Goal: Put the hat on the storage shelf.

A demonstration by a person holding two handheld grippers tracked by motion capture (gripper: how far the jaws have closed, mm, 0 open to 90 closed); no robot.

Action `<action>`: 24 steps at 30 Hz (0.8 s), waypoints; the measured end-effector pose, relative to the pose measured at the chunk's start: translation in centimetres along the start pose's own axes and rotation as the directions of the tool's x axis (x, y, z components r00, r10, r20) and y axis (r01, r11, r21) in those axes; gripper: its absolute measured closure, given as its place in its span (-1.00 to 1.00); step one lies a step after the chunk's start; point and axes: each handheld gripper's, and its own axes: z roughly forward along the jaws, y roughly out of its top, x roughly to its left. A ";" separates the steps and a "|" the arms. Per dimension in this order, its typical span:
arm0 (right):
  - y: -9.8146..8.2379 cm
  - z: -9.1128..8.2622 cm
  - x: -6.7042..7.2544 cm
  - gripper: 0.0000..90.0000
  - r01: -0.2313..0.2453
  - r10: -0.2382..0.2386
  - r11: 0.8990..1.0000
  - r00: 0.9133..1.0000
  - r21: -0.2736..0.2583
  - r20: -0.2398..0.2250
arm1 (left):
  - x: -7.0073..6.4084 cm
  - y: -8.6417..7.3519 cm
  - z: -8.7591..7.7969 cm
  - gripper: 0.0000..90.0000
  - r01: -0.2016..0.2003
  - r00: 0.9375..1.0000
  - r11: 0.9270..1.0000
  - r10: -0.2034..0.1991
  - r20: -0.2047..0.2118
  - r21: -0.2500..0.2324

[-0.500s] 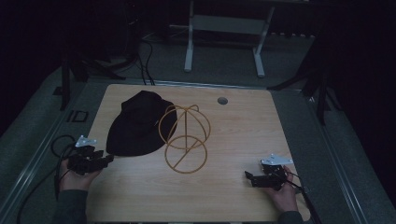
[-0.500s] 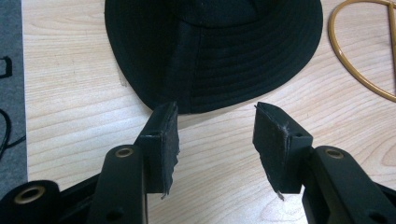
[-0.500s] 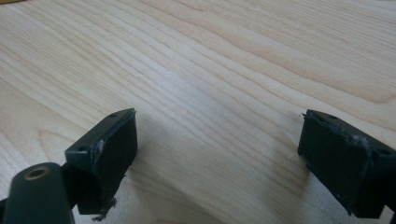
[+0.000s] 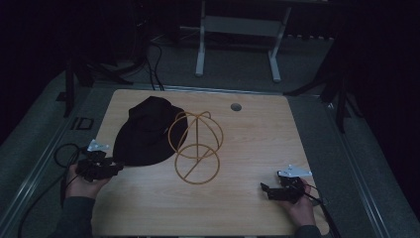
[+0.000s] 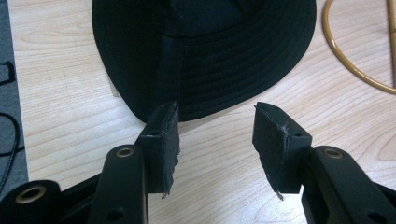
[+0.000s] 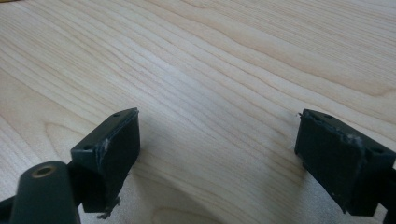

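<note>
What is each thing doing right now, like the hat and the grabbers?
black hat: lying flat on the table, brim beside the stand.
gold wire stand: upright, bare.
left gripper: open, just short of the hat's brim.
right gripper: open, over bare wood.

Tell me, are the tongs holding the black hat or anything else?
No, nothing is held. The left tongs stand open just short of the black hat's brim. The right tongs are open over the bare table.

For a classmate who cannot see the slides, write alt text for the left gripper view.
The left gripper, its two black jaws open, points at the rim of a black fabric bucket hat lying on a pale wooden table. Part of a gold wire ring curves at the upper right.
</note>
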 end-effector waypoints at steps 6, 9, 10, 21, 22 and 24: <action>0.0 0.0 0.0 -0.69 -0.001 0.001 1.000 1.000 0.000 0.000 | 0.1 0.7 0.2 0.16 -0.022 1.000 0.999 0.022 -0.002 0.047; 0.0 0.0 0.0 -0.68 -0.001 0.001 1.000 1.000 -0.001 0.000 | 0.1 1.1 0.2 0.19 -0.028 1.000 0.998 0.027 0.004 0.059; 0.0 0.0 0.0 -0.68 -0.001 0.001 1.000 1.000 0.000 0.001 | 0.1 1.3 0.2 0.20 -0.029 1.000 0.998 0.029 0.006 0.062; 0.0 0.0 0.0 -0.68 -0.003 0.003 1.000 1.000 -0.002 0.004 | -0.1 3.4 0.5 0.21 -0.087 0.996 0.987 0.090 -0.016 0.136; 0.0 0.0 0.0 -0.68 -0.003 0.003 1.000 1.000 -0.002 0.004 | 0.0 3.5 0.5 0.21 -0.093 0.995 0.986 0.096 -0.019 0.141; -0.1 -0.1 0.0 -0.68 -0.002 0.002 1.000 1.000 -0.002 0.004 | 0.0 3.9 0.5 0.21 -0.099 0.994 0.984 0.103 -0.019 0.149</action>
